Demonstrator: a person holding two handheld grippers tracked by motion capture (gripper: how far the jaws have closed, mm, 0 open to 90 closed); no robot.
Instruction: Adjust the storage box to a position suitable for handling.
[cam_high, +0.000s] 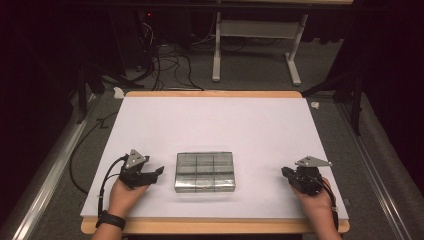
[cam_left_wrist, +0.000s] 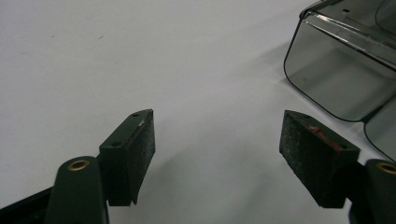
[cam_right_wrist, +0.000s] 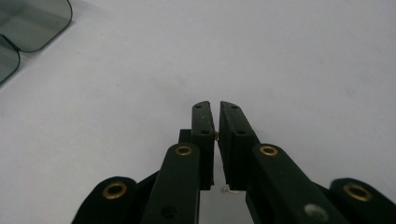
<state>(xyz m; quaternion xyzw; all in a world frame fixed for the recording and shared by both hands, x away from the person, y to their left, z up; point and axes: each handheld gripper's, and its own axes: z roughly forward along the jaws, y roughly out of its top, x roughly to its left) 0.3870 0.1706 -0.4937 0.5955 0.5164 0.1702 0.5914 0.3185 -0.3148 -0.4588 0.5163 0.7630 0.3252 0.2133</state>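
A clear plastic compartment box (cam_high: 205, 172) with its lid down lies flat near the front middle of the white table (cam_high: 215, 120). My left gripper (cam_high: 158, 172) rests on the table just left of the box, its jaws wide open with nothing between them (cam_left_wrist: 217, 135). The box's rounded corner (cam_left_wrist: 336, 70) shows at the upper right of the left gripper view. My right gripper (cam_high: 285, 172) rests to the right of the box, some way off it, pointing toward it. Its jaws are shut with nothing held (cam_right_wrist: 217, 108). A corner of the box (cam_right_wrist: 28, 23) shows at the top left there.
The white table top has a wooden rim (cam_high: 210, 226) along its front edge. On the floor beyond the table stand a white stand's legs (cam_high: 216, 60) and loose black cables (cam_high: 165, 65). Dark frame parts flank both sides.
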